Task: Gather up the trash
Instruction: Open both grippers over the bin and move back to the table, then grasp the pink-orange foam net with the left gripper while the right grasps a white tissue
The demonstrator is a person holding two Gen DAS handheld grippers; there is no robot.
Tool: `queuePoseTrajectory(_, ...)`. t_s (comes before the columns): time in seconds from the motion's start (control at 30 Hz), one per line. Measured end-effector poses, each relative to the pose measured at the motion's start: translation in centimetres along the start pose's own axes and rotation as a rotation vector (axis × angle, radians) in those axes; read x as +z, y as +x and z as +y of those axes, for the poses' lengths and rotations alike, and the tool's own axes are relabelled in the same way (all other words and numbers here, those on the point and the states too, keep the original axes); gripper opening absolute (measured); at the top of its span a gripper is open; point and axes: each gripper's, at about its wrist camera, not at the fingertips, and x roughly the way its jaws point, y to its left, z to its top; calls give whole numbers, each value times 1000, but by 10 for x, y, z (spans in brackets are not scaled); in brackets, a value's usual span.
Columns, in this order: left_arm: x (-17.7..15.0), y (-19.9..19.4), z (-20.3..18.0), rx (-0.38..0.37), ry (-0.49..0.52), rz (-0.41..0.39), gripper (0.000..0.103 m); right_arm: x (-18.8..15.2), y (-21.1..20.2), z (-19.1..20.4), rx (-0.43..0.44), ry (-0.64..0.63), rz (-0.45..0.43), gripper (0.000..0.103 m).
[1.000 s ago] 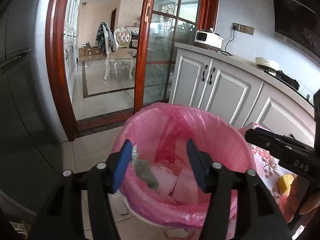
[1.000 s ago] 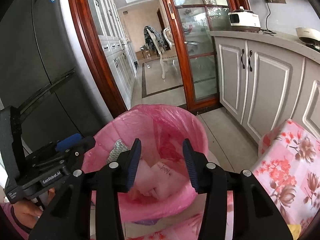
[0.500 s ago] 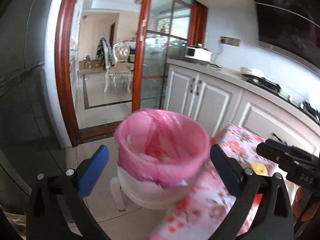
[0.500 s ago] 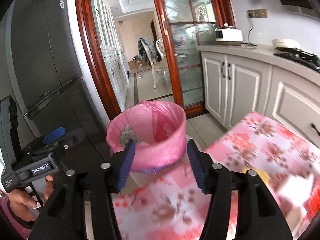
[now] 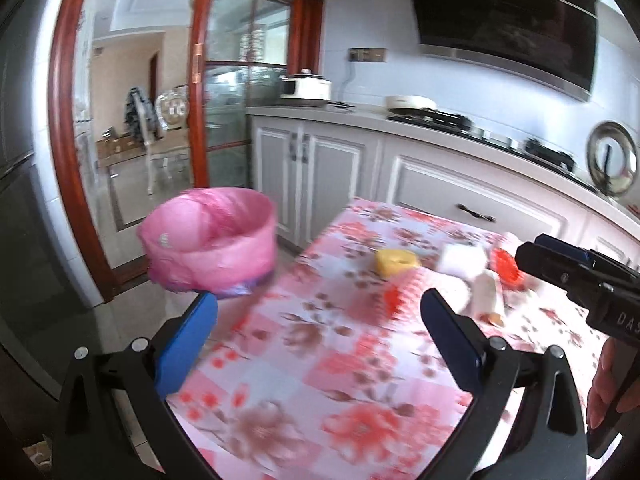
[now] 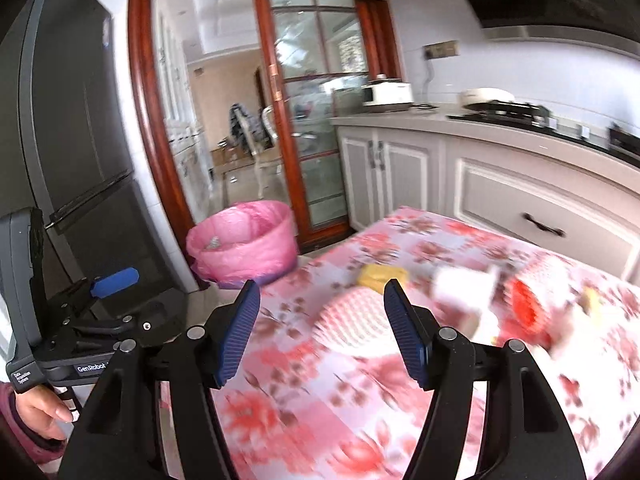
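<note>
Pink plastic-lined round bin; pink-and-red floral tablecloth; yellow spongy block; blue-padded black grippers.

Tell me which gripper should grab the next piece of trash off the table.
Probably right: the right gripper, open and empty, already frames the pink ribbed wrapper. The left gripper faces bare floral tablecloth.

Trash bin, round, lined with a pink plastic bag folded over its rim; it stands upright on the floor just beside the corner of the surface, with scraps visible inside. On the floral-clothed surface lie the loose items, blurred: a yellow piece, a crumpled white piece, a red item and a pink-and-white patterned wrapper, grouped near one another.
</note>
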Motion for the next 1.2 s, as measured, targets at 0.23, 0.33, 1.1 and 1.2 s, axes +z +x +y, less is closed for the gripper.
queuePoseTrajectory(0.23,-21,-5,-47,-69,29,17,98,-42,-43,-53,-96,75,3,62)
queuePoseTrajectory(0.33,-29,-2,-64,-106,22,40,98,-60,-56,-75,-136,102,13,62)
queuePoseTrajectory(1.1,-48,93,-104,-103,48,132,98,-82,35,-178,-267,224,181,65)
queuePoseTrajectory(1.2,-44,107,-95,-86,26,136,98,-77,53,-186,-269,232,190,65)
